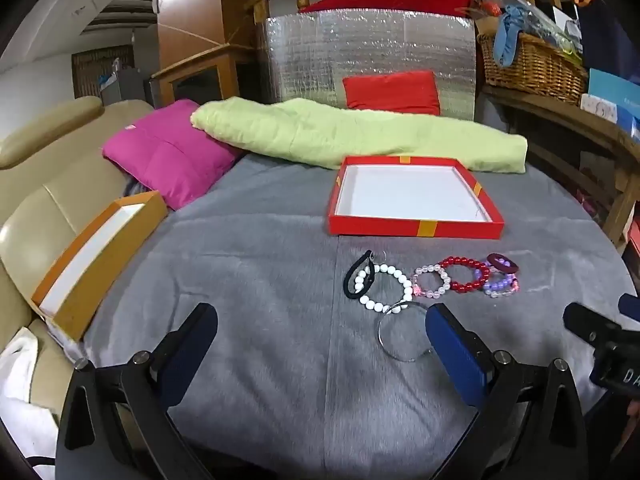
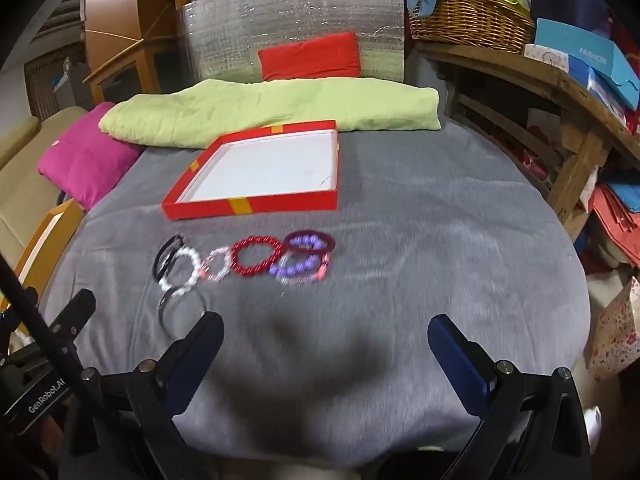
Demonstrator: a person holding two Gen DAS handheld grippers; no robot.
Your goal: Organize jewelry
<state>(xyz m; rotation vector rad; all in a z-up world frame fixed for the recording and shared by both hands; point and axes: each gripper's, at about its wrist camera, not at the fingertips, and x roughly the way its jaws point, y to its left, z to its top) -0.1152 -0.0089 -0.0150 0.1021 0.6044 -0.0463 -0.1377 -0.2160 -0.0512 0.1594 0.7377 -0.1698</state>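
Note:
Several bracelets lie in a row on the grey cloth: a black band (image 1: pixel 357 276), a white bead bracelet (image 1: pixel 402 280), a clear pink one (image 1: pixel 434 280), a red bead one (image 1: pixel 464 274), a purple cluster (image 1: pixel 500 280) and a thin silver bangle (image 1: pixel 400 334). Behind them sits a shallow red box (image 1: pixel 414 232) with a white inside. The same row appears in the right wrist view, with the red bracelet (image 2: pixel 256 256) and the red box (image 2: pixel 256 205). My left gripper (image 1: pixel 320 320) is open just short of the bangle. My right gripper (image 2: pixel 325 332) is open, nothing between its fingers.
An orange box (image 1: pixel 80 284) leans at the left edge by a beige sofa (image 1: pixel 40 200). A pink cushion (image 1: pixel 168 152), a green folded blanket (image 1: pixel 352 132) and a red cushion (image 1: pixel 392 92) line the back. A wooden shelf with a wicker basket (image 2: pixel 468 20) stands at the right.

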